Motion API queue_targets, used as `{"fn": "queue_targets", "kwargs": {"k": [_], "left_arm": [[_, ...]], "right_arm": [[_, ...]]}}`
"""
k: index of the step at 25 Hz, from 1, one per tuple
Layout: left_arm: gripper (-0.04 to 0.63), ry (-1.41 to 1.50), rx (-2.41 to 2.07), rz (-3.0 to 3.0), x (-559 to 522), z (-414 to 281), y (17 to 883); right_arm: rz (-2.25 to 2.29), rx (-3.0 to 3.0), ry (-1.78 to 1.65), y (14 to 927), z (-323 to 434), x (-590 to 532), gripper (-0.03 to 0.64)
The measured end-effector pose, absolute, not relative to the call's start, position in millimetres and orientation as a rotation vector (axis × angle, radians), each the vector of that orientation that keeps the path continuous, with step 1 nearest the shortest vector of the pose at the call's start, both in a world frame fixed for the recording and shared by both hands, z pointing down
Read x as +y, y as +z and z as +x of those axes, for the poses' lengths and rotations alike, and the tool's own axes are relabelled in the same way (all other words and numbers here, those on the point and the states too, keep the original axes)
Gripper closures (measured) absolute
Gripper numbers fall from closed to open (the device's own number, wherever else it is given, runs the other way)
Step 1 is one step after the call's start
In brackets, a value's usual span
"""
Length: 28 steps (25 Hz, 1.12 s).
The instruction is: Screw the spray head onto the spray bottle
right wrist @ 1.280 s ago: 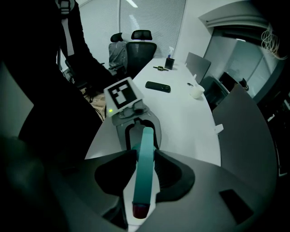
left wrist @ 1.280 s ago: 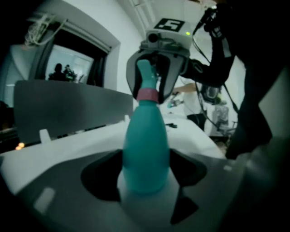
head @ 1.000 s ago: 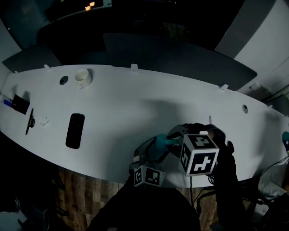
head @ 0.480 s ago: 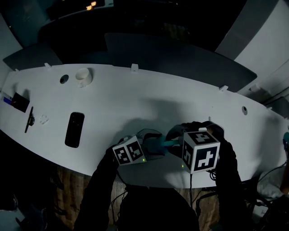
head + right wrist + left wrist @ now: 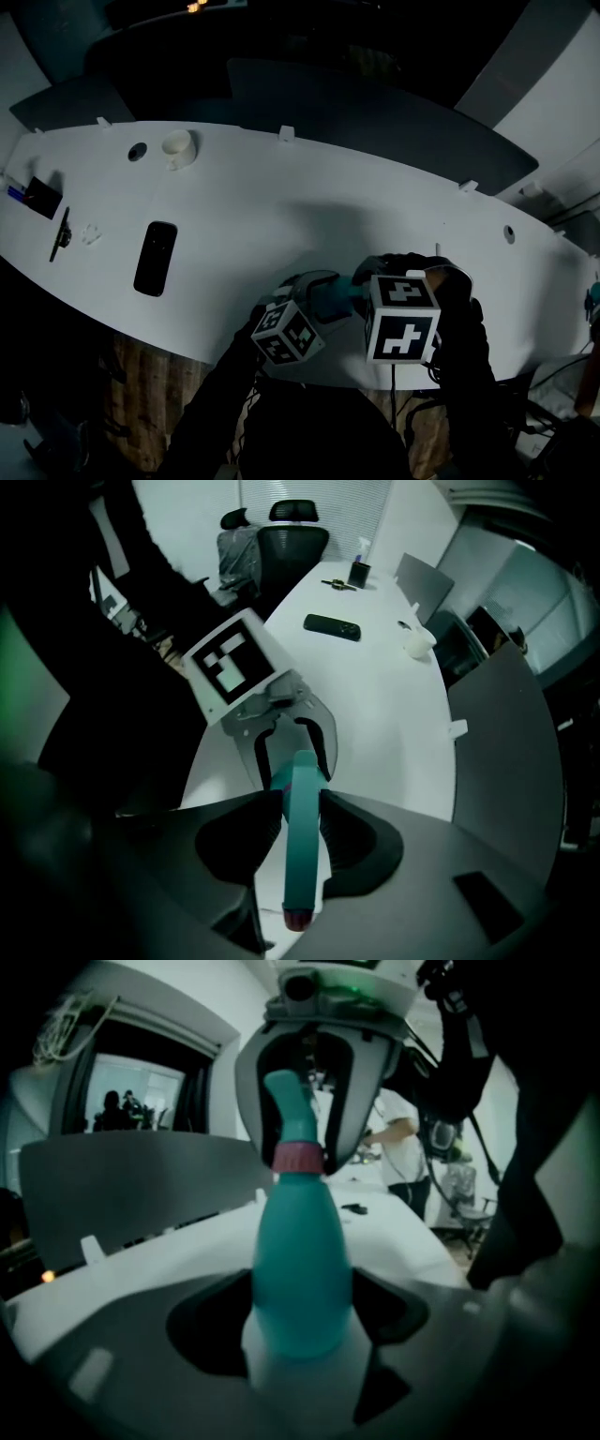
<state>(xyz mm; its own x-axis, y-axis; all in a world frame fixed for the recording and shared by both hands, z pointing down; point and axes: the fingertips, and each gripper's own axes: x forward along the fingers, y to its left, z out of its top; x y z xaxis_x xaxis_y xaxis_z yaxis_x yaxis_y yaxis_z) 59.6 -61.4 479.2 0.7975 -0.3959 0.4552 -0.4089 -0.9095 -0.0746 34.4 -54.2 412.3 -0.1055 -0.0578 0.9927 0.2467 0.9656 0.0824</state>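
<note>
Left gripper (image 5: 302,1321) is clamped on the belly of the teal spray bottle (image 5: 300,1251), bracing it by the white table's (image 5: 234,216) near edge. Right gripper (image 5: 300,822) pinches the spray head (image 5: 302,855) from above, just over the pink collar (image 5: 298,1158), likely to twist it tight.

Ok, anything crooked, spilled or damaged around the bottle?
Nothing stands out. The spray bottle is upright in the left gripper, the pink collar sits level on its neck under the spray head in the right gripper, and the table shows no spill.
</note>
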Motion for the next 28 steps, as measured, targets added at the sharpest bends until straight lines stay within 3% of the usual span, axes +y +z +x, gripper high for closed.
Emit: {"fn": "queue_targets", "kwargs": {"k": [8, 13, 17, 20, 28], "left_arm": [[0.249, 0.719, -1.303, 2.756, -56.7, 53.7, 473.4], [0.249, 0.335, -0.884, 2.881, -55.3, 38.8, 445.0], [0.250, 0.655, -0.457, 2.948, -57.4, 48.5, 468.1], [0.268, 0.702, -0.395, 3.008, -58.8, 58.8, 472.0], [0.268, 0.595, -1.127, 2.819, -65.3, 57.3, 473.2]], "right_arm": [[-0.178, -1.685, -0.250, 410.8, 32.5, -49.5, 0.486], [-0.185, -1.728, -0.256, 408.2, 34.8, -49.6, 0.486], [-0.209, -1.712, -0.275, 407.5, 32.1, -50.5, 0.486], [-0.207, -1.676, -0.282, 409.0, 33.9, -52.5, 0.486], [-0.135, -1.681, -0.247, 413.9, 37.6, -57.8, 0.486]]}}
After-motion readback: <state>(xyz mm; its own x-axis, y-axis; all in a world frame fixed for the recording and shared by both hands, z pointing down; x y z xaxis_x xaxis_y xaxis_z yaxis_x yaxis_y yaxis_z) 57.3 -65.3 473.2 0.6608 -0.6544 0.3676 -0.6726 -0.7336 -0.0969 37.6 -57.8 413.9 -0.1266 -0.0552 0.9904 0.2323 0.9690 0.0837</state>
